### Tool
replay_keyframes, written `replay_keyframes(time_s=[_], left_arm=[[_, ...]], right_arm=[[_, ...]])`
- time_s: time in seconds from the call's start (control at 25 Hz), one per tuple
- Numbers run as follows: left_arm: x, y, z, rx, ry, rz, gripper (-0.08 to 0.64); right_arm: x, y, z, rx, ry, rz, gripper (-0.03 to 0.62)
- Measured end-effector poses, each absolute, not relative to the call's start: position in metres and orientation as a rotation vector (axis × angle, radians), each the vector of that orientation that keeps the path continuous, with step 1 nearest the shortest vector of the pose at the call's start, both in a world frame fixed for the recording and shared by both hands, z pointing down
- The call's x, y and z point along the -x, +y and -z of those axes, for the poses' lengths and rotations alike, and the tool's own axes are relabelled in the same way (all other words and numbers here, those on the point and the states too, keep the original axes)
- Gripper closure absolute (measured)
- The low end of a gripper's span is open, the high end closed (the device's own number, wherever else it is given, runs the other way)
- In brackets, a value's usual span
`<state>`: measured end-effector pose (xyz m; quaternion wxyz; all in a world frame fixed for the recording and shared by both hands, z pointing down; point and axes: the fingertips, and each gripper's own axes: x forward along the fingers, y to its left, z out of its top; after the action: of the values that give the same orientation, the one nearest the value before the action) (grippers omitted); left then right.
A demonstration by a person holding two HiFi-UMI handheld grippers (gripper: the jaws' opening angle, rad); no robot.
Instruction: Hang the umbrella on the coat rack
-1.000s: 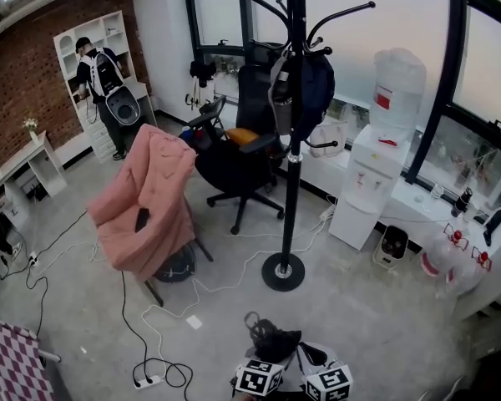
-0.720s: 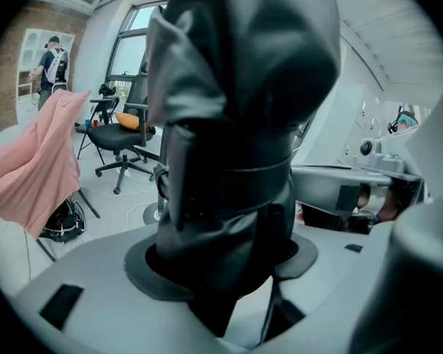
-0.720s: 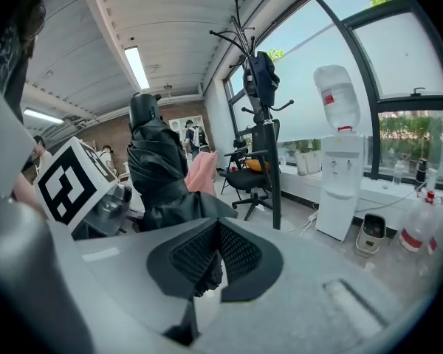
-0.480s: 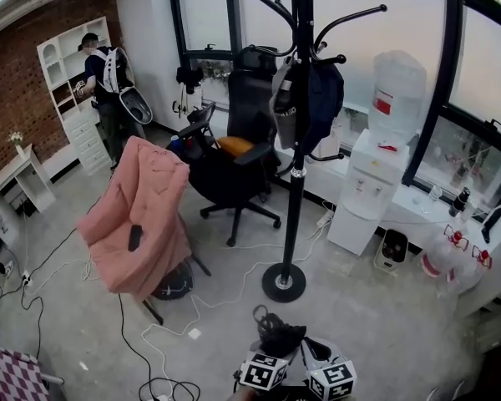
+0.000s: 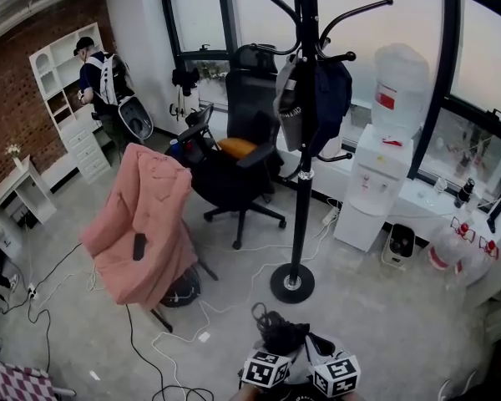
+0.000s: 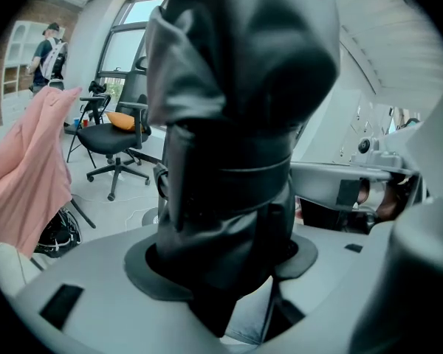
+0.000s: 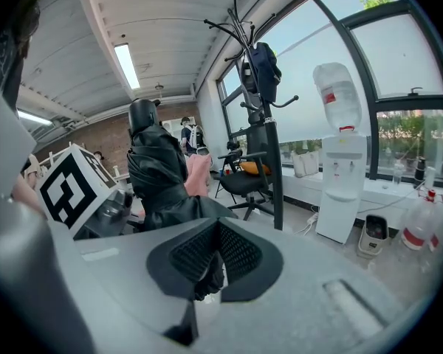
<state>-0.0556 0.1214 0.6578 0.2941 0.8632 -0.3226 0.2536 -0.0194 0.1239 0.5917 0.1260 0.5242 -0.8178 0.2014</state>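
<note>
— My left tongs (image 6: 220, 260) were clamped round the folded black umbrella (image 6: 236, 109). The pads pressed its bunched fabric from both sides, and it stood up tall between the jaws.

— And the other pair?

— My right tongs (image 7: 207, 260) were pressed together, ribbed pad against ribbed pad. A thin dark scrap showed where they met, and I could not tell what it was.

— Where was the umbrella, set against the rack?

— Low in front of me, at the bottom of the head view, with both marker cubes just below it. The coat rack (image 5: 301, 190) stood beyond it on the grey floor, apart from the umbrella, on its round base. A dark bag (image 5: 327, 98) hung from the upper part of the pole, and curved hooks arched out above it.

— What else was about?

— A white water dispenser (image 5: 376, 182) with its bottle stood to the right of the rack, by the window. A black office chair (image 5: 234, 170) sat behind the pole to the left. Further left was a chair draped in pink cloth (image 5: 146, 220), with white cables (image 5: 234, 278) trailing across the floor near it. A person (image 5: 100, 73) stood at the white shelf unit (image 5: 63, 82) by the brick wall.
</note>
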Motion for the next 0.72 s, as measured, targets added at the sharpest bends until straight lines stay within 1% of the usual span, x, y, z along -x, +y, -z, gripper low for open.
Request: replay_keyframes(time_s=[0.24,0.48,0.72], left_arm=[[0.065,0.11,-0.658,-2.269,-0.888,-0.661,0.281],[0.059,0.092,-0.657,-2.289,-0.899,-0.68,0.281],[0.055,0.065,-0.655,-2.275,-0.937,-0.664,0.281]], right_arm=[[0.025,0.115,-0.592,-1.51,-2.381,-0.596,0.588],[0.02,0.09,-0.591,-1.505,-2.397,-0.588,0.588],[0.025,0.063,-0.59,-1.397,-2.428,-0.528,0.588]])
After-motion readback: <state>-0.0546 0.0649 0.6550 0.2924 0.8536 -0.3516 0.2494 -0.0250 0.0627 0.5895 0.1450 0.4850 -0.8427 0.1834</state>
